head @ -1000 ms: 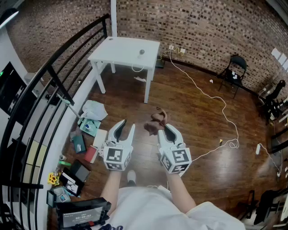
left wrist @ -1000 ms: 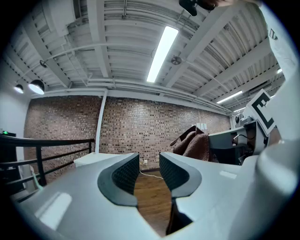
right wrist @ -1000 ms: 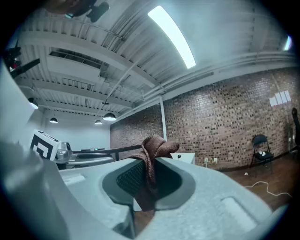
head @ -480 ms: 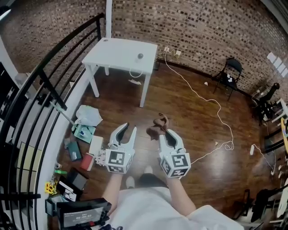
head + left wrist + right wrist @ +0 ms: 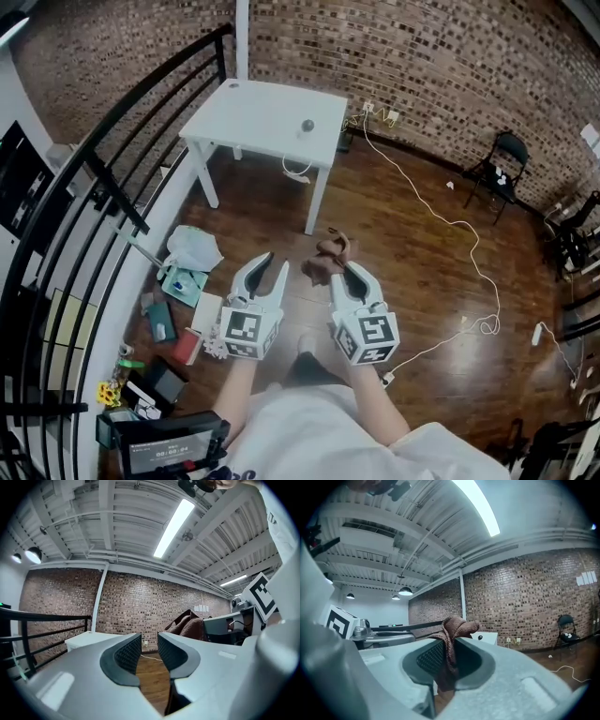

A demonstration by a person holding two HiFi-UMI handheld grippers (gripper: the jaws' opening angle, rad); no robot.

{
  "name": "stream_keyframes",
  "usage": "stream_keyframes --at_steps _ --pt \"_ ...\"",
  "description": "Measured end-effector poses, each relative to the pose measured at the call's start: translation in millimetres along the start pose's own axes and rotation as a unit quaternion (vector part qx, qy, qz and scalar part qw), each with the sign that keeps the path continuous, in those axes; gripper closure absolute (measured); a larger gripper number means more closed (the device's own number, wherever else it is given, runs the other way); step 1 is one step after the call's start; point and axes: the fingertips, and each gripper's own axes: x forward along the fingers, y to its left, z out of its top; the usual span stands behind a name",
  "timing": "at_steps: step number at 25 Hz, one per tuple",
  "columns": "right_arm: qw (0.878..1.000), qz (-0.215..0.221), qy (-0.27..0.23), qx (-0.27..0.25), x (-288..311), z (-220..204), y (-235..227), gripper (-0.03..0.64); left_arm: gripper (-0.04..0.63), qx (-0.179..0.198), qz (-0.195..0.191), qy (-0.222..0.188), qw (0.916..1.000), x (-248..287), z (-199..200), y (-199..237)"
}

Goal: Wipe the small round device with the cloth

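One thin pinch: right claw [image 5: 345,274] is clamping cloth [image 5: 323,258], left claw [image 5: 270,261] just closing further, still gapped, on nothing. The cloth is risking slipping free before reaching the device [image 5: 307,125].

We can read no word, brand or number with certainty. At seven o'clock in the head view, a black box [image 5: 169,448] carries a strip of pale digits, too small for us to make out. The cubes on the left gripper [image 5: 272,262] and the right gripper [image 5: 345,270] bear black-and-white square patterns, not letters.
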Motion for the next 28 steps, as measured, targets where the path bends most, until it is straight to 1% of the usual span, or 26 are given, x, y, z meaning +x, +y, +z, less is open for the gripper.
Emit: stream_keyframes --at_steps 3,5,10,15,17,19,25,28 --pt "1.000 0.025 -0.017 -0.005 32 19 -23 0.577 0.471 0.008 0.013 -0.008 0.9999 41 12 11" --pt "0.999 0.034 -0.027 -0.004 48 31 -43 0.577 0.471 0.013 0.016 -0.010 0.9997 71 18 14" --pt "0.999 0.028 -0.040 0.007 80 49 -104 0.575 0.471 0.026 0.008 -0.006 0.9996 140 29 6" --pt "0.999 0.015 -0.038 0.030 100 45 -157 0.575 0.471 0.034 0.007 0.004 0.9994 186 26 0" --pt "0.999 0.016 -0.030 0.037 110 38 -167 0.575 0.471 0.036 0.004 0.019 0.9992 200 19 1" --pt "0.999 0.026 -0.025 0.033 118 32 -171 0.574 0.471 0.033 0.004 0.029 0.9990 210 11 4" --pt "0.999 0.036 -0.017 0.028 160 22 -183 0.574 0.471 0.026 0.006 0.032 0.9991 246 -3 26" --pt "0.999 0.029 -0.009 0.024 188 15 -193 0.572 0.471 0.022 0.003 0.036 0.9991 272 -13 47"
